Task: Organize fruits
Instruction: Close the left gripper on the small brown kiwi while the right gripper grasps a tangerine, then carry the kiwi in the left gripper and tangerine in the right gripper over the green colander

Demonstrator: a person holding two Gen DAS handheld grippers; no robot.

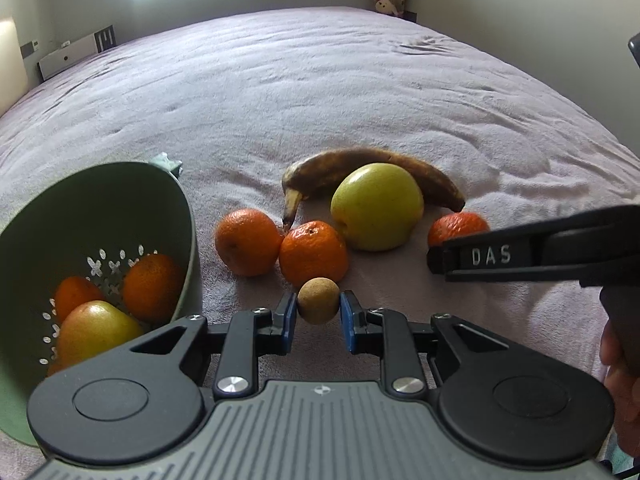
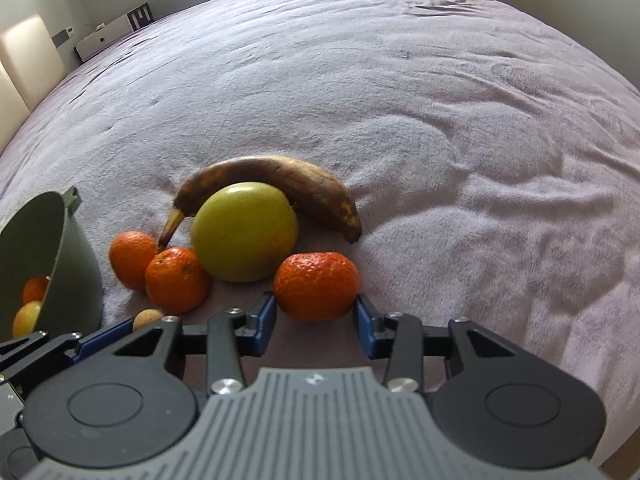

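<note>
**Both grippers on fruit beside the tilted colander**

The left gripper (image 1: 319, 307) has its jaws clenched on a small round brown fruit (image 1: 318, 300), the blue pads pressed against its two sides, just in front of the loose pile on the bed. The right gripper (image 2: 316, 309) has its jaws around a mandarin (image 2: 317, 285) at the right end of that pile; the blue pads sit at the mandarin's left and right flanks and appear to be touching it, the fruit resting low on the blanket.

Behind these lies the rest of the pile. A large yellow-green apple (image 1: 377, 206) sits in the middle, with a much-browned banana (image 1: 374, 172) curved around its far side. Two more mandarins are to the left of the apple: the nearer one (image 1: 313, 254) just behind the small brown fruit, the farther one (image 1: 248, 241) touching it on its left, close to the banana's stem.

Left of the pile, a green colander (image 1: 120, 184) lies tipped with its opening facing the cameras. Inside it are two mandarins (image 1: 150, 286) and a yellow-red apple (image 1: 94, 330).

All of this rests on a bed covered with a pale lilac blanket (image 1: 320, 88). In the left wrist view the right gripper's black arm comes in from the right edge, and a person's hand (image 1: 624, 392) holds its grip.
</note>
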